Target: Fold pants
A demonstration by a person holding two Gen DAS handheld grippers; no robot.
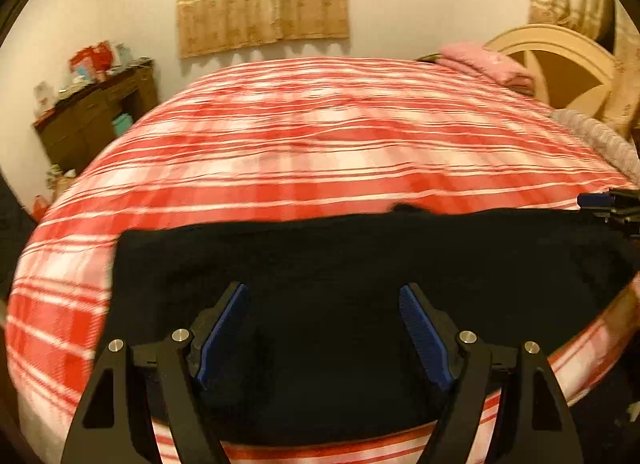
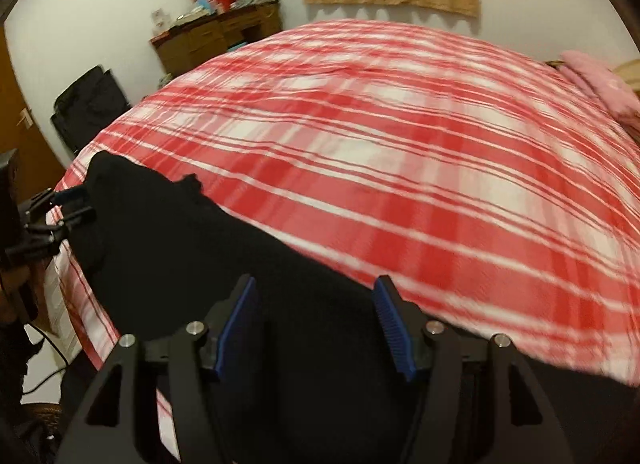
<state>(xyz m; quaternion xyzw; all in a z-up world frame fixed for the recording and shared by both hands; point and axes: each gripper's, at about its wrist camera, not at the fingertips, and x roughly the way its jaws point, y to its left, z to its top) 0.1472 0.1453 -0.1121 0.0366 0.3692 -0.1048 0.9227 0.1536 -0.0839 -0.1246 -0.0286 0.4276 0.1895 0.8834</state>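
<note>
Black pants [image 1: 340,256] lie flat along the near edge of a bed with a red and white plaid cover [image 1: 320,135]. My left gripper [image 1: 324,296] is open and hovers over the pants' left part, jaws wide apart with nothing between them. My right gripper [image 2: 316,288] is open over the right part of the pants [image 2: 208,264], close to their far edge. The right gripper also shows at the right edge of the left wrist view [image 1: 612,203]. The left gripper shows at the left edge of the right wrist view [image 2: 60,207].
A pink folded blanket [image 1: 488,63] and a cream headboard [image 1: 560,59] are at the bed's far right. A dark wooden dresser [image 1: 96,115] with clutter stands by the left wall. A black bag [image 2: 92,107] leans on the wall. Cables [image 2: 48,348] lie on the floor.
</note>
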